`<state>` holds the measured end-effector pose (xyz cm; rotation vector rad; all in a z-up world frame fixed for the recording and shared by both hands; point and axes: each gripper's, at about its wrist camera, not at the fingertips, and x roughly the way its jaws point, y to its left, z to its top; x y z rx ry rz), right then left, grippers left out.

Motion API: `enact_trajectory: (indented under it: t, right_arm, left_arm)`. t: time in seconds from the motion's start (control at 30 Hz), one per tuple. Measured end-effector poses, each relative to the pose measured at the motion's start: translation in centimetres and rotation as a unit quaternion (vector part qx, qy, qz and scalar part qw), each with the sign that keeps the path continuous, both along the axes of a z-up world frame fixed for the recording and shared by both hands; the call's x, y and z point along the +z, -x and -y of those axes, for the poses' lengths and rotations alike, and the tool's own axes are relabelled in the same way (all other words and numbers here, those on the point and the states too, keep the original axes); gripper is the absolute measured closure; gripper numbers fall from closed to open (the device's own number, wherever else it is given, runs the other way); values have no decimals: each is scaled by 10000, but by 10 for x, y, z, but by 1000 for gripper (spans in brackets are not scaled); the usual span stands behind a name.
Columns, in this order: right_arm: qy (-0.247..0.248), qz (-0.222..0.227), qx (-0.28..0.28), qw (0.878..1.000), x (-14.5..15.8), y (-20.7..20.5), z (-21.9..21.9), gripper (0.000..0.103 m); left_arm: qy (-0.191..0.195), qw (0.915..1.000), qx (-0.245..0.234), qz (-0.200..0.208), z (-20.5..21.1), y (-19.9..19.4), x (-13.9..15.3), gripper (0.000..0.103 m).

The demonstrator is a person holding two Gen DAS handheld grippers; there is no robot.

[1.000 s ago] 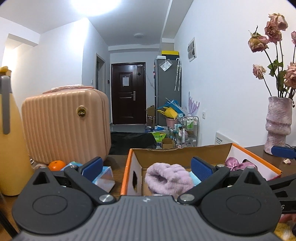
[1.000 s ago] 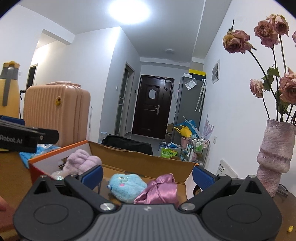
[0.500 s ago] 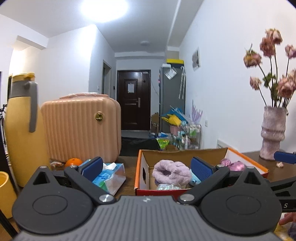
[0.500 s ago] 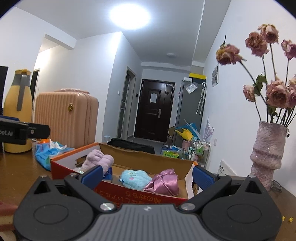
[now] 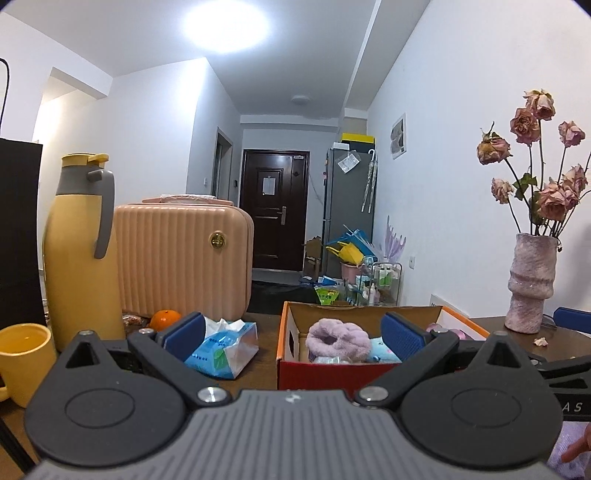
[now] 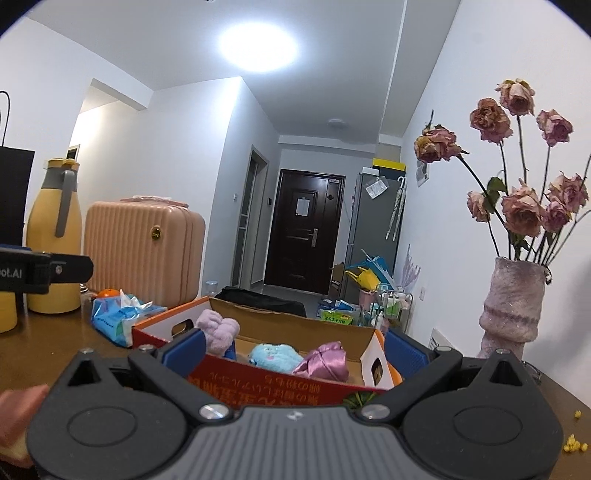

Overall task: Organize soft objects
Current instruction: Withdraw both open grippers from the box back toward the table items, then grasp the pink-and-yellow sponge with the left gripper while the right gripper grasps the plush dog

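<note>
Three soft toys (image 6: 275, 356) beyond tongs (image 6: 293, 349)

White walls either side of me, bright ceiling light (image 5: 226, 26) overhead. Straight ahead, hallway ends at dark brown door (image 5: 274, 214); grey fridge (image 5: 349, 195) to its right. Brown wooden table (image 6: 55, 343) under my tool.
</note>
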<state>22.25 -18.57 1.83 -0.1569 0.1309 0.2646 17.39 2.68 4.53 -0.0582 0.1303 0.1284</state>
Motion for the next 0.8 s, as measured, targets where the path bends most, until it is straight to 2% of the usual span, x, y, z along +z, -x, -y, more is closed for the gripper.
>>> enact_trajectory:
  t: [0.8]
  right_arm:
    - [-84,-429,23,9990,-18,62,8,0]
  left_arm:
    - [-31,9981,-314,-531,14,47,-21,0]
